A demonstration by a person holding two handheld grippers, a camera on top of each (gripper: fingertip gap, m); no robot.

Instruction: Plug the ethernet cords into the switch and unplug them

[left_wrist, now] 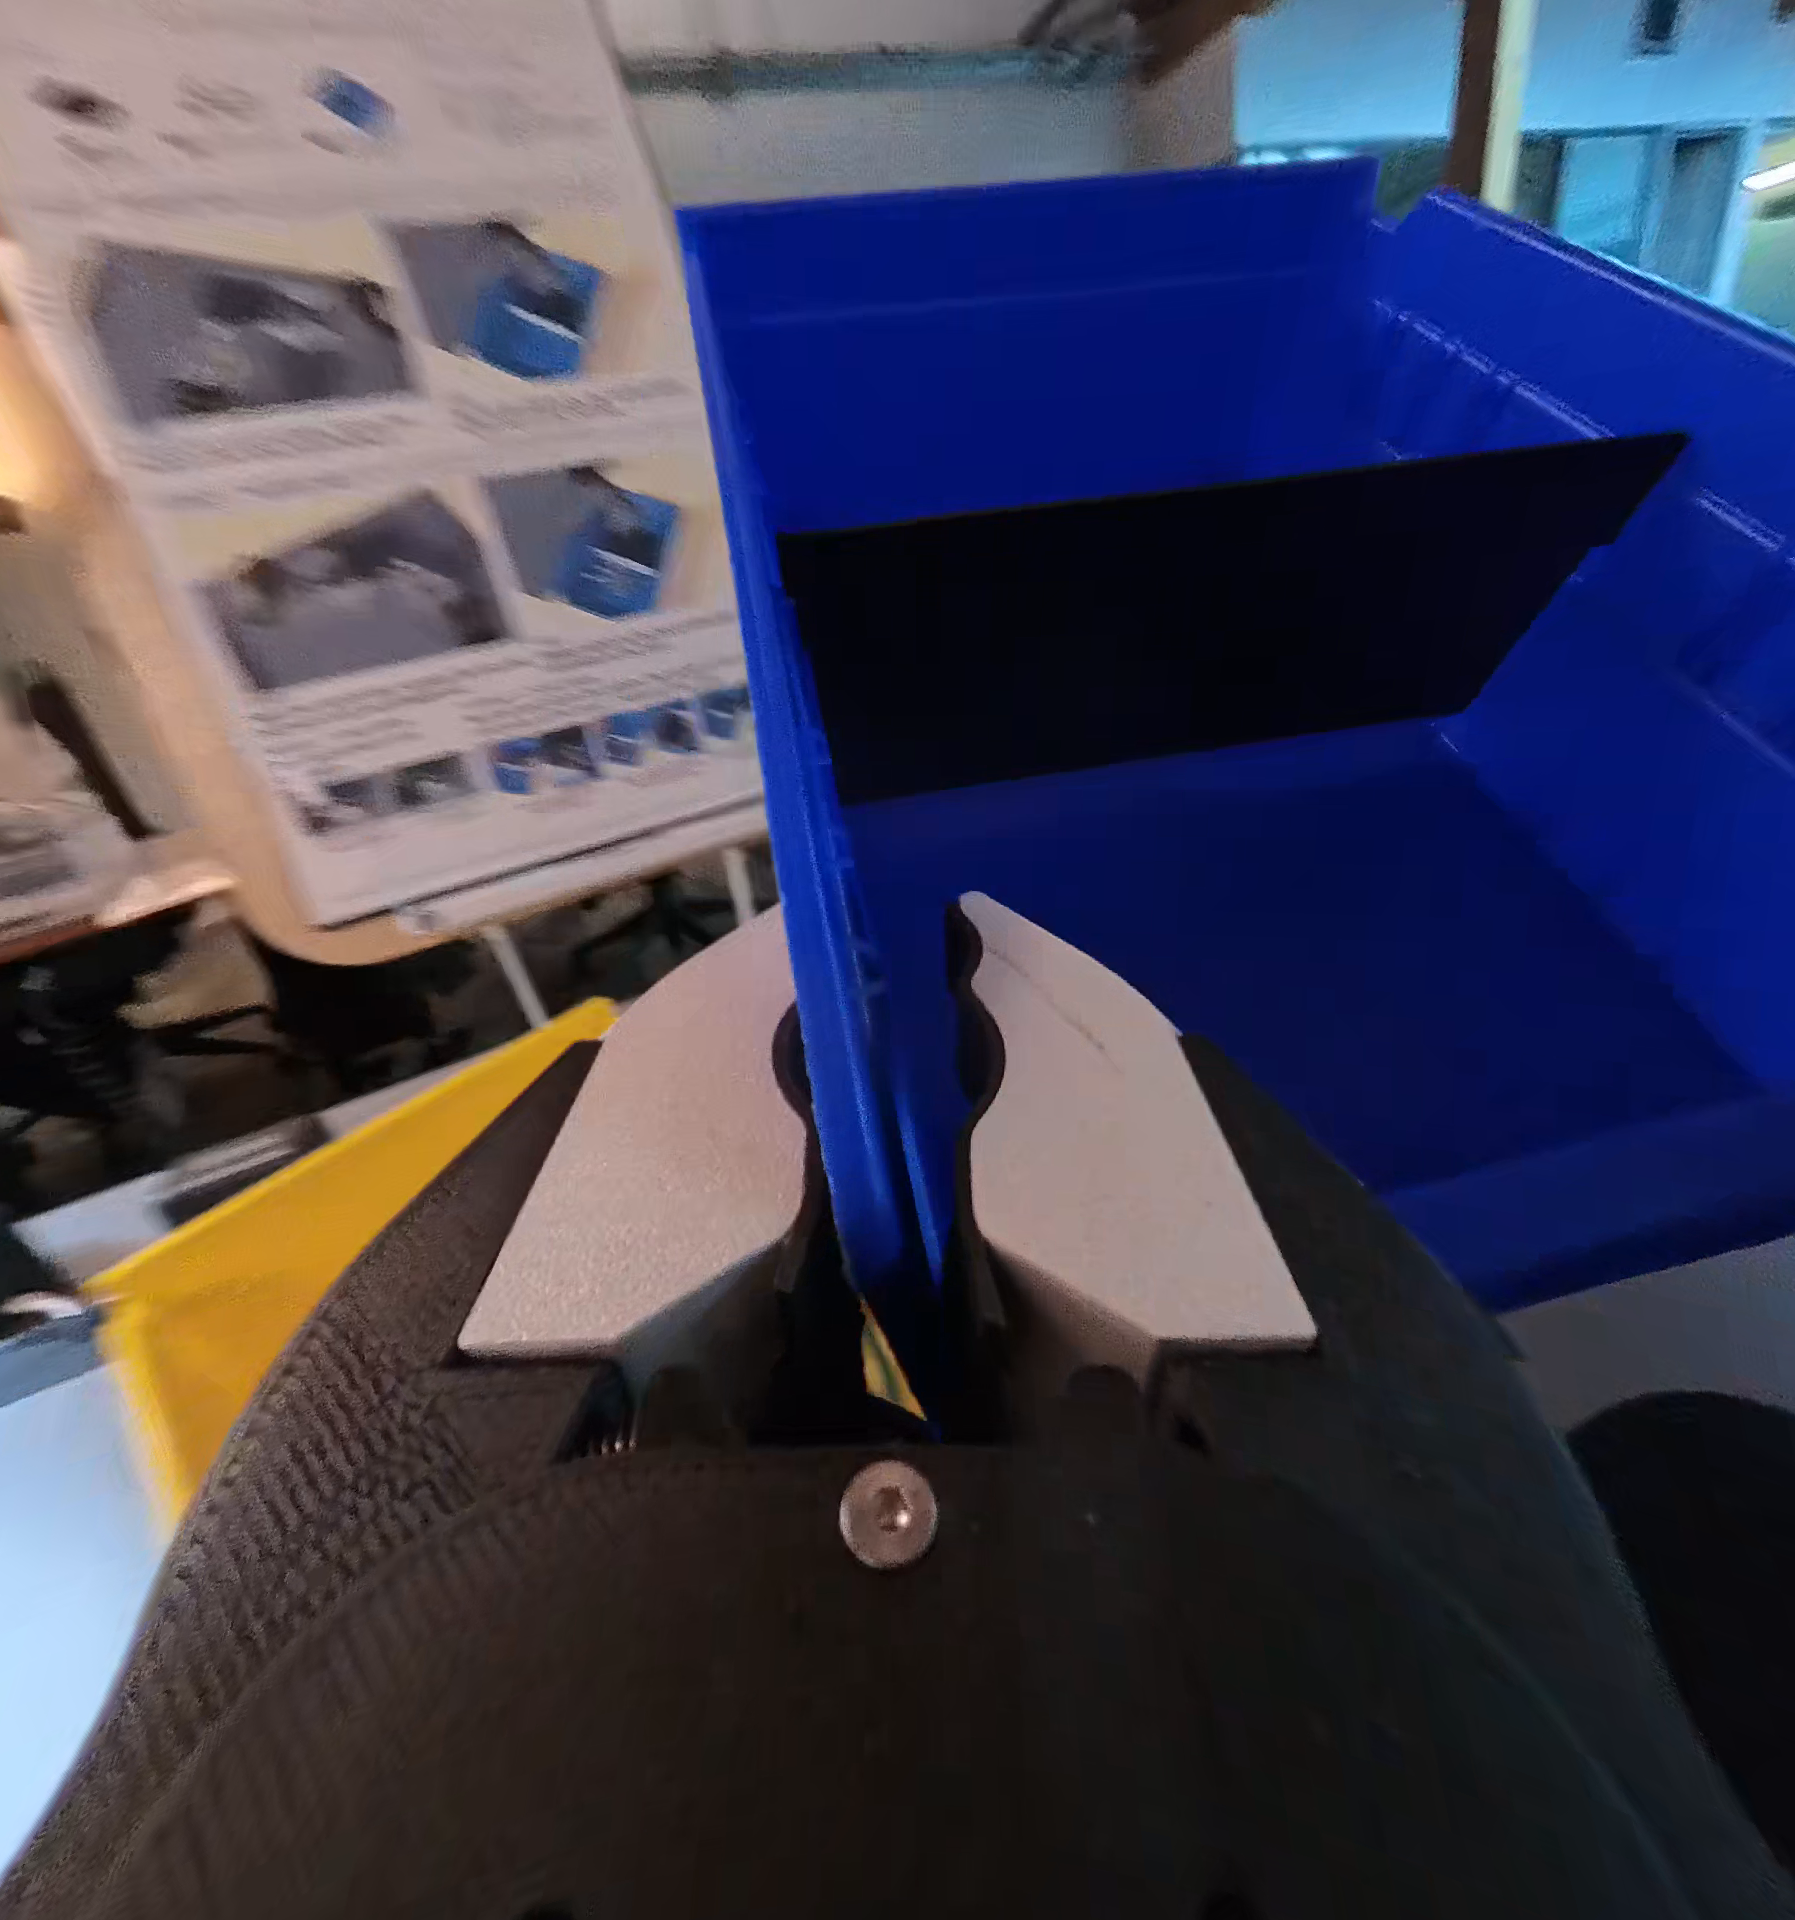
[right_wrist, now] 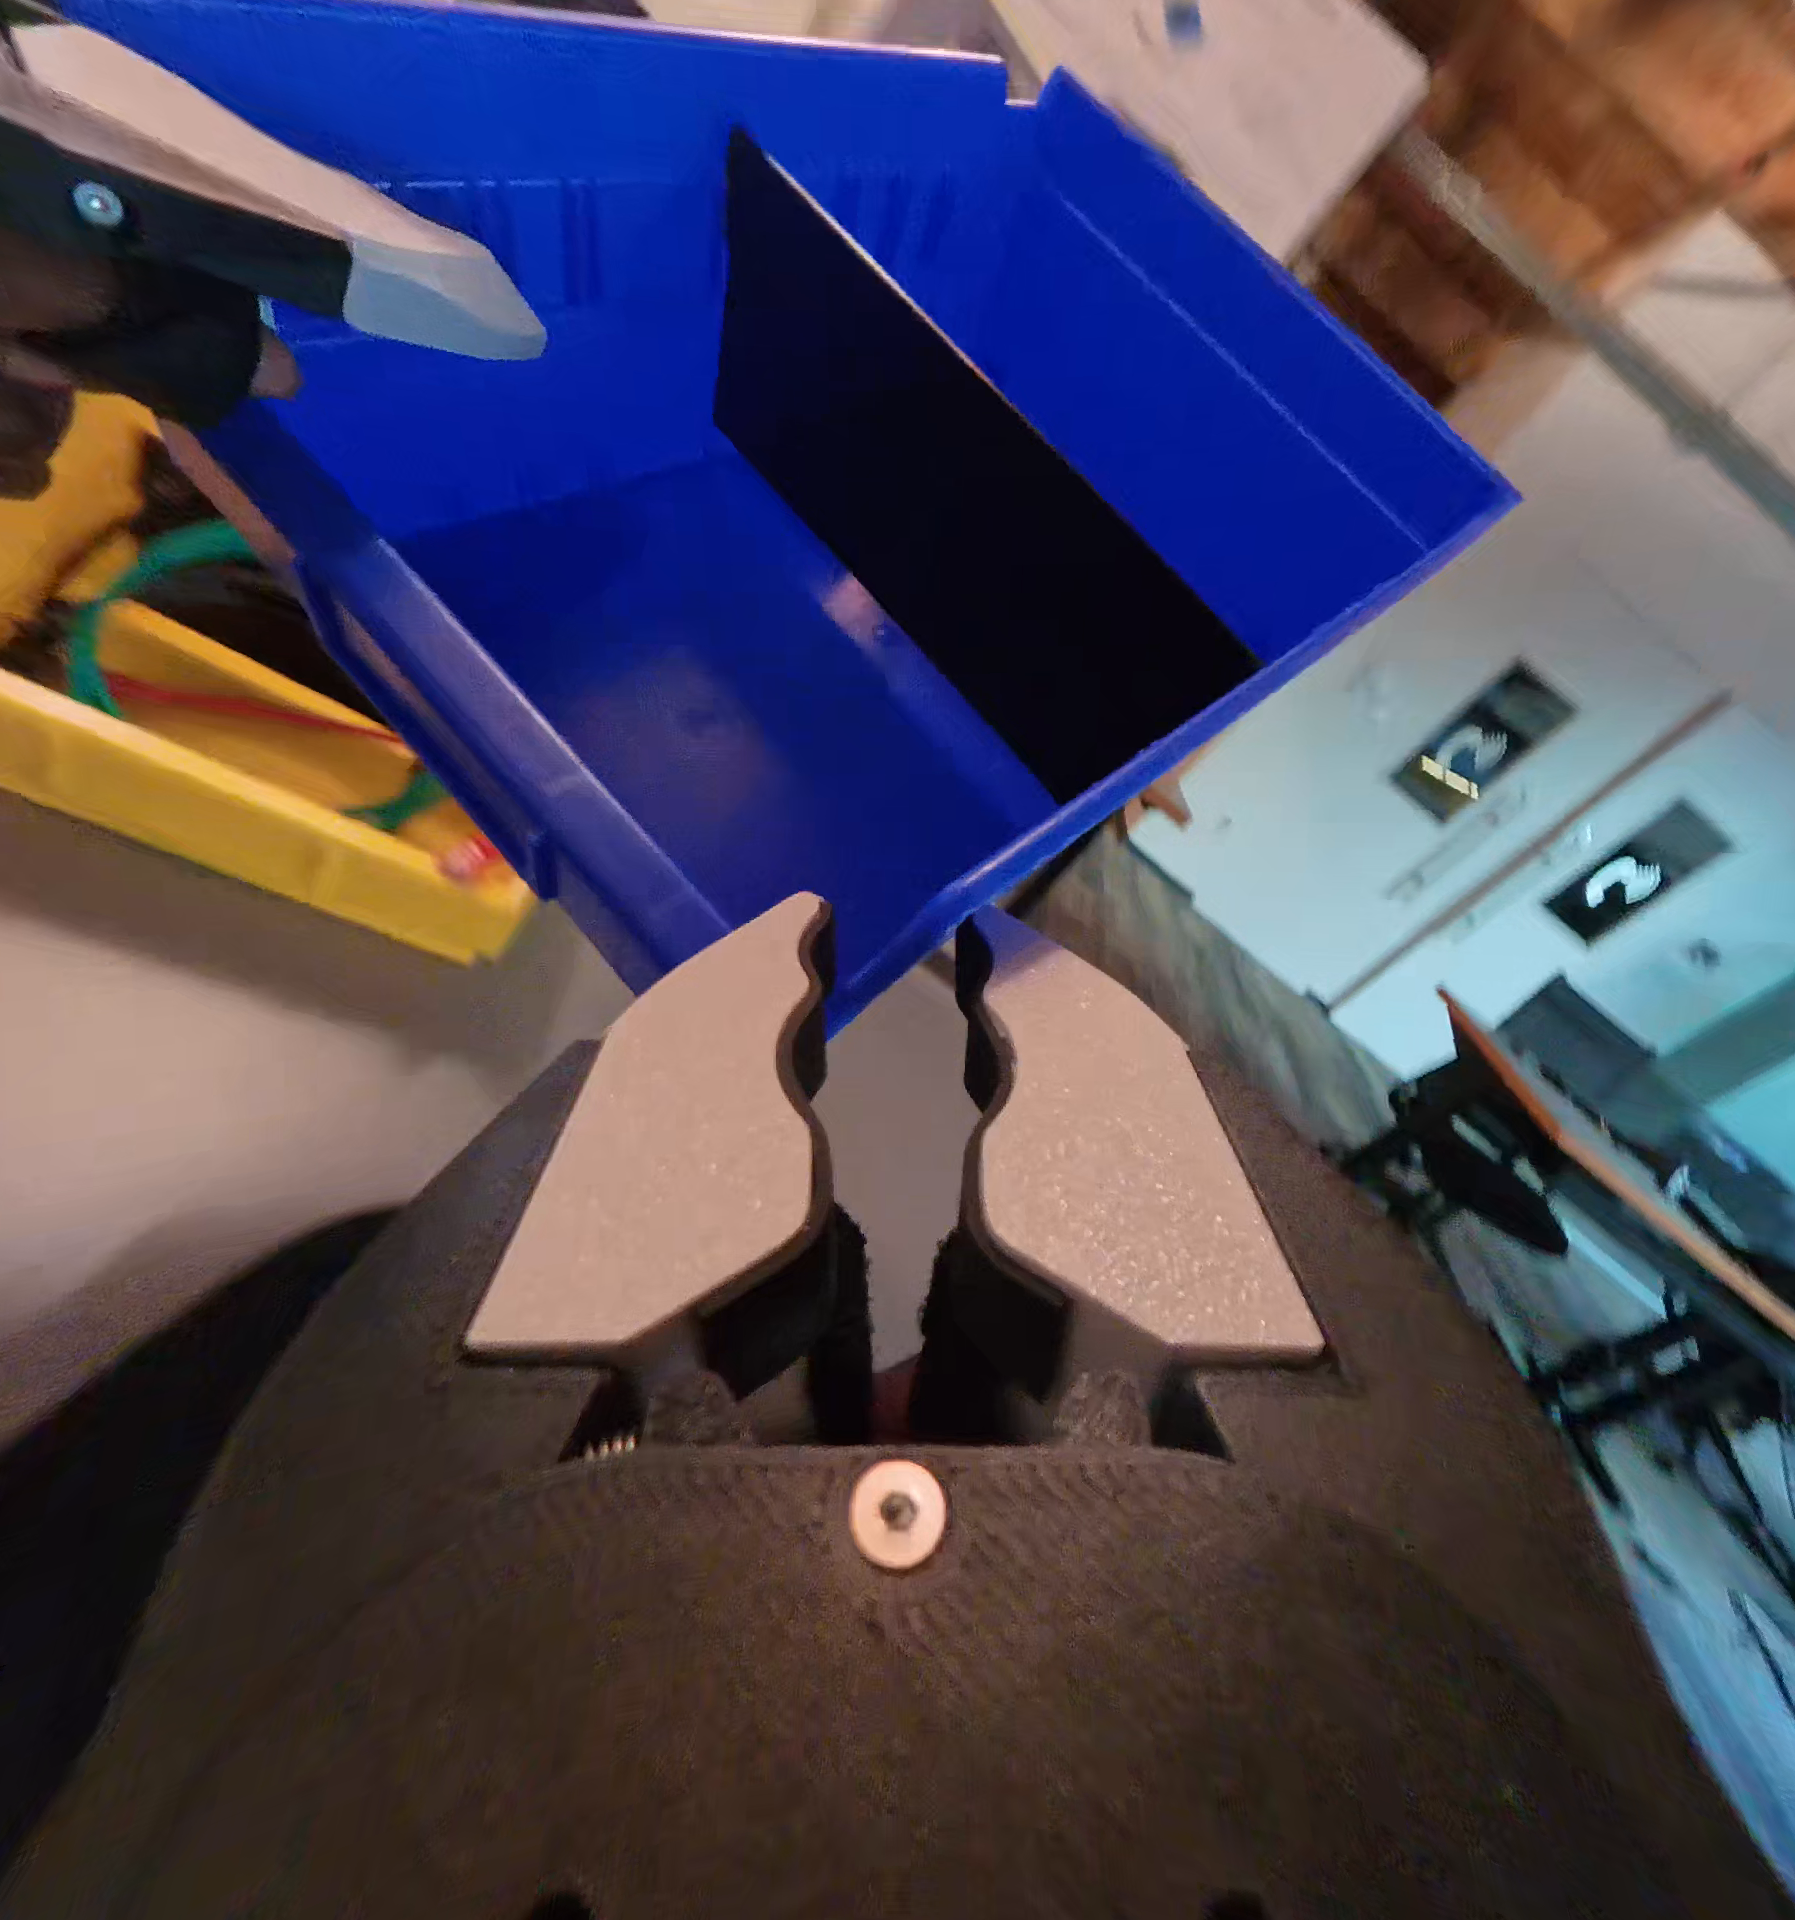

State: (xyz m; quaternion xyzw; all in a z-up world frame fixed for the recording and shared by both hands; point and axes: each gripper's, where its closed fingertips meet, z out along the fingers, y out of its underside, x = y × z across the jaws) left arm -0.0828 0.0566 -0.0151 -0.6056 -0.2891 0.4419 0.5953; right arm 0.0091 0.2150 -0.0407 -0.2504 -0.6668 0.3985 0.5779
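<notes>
The left gripper [left_wrist: 877, 1049] is clenched on the side wall of the blue bin [left_wrist: 1236, 935]; the wall runs between its two fingers, up toward 12 o'clock. The bin looks lifted and tilted, probably so it can be carried or emptied. Its inside, split by a black divider [left_wrist: 1184, 613], shows nothing.

The right gripper [right_wrist: 893, 977] meets the bin's corner at 12 o'clock. A gap shows between its fingers and the rim enters only at the tips, so I cannot tell whether it grips or only steadies.

The cords [right_wrist: 134, 603], green and red, lie in the yellow bin [right_wrist: 249, 821] at 9 o'clock in the right view, just beside the blue one. No switch shows in either view, and plugging is not yet begun.
</notes>
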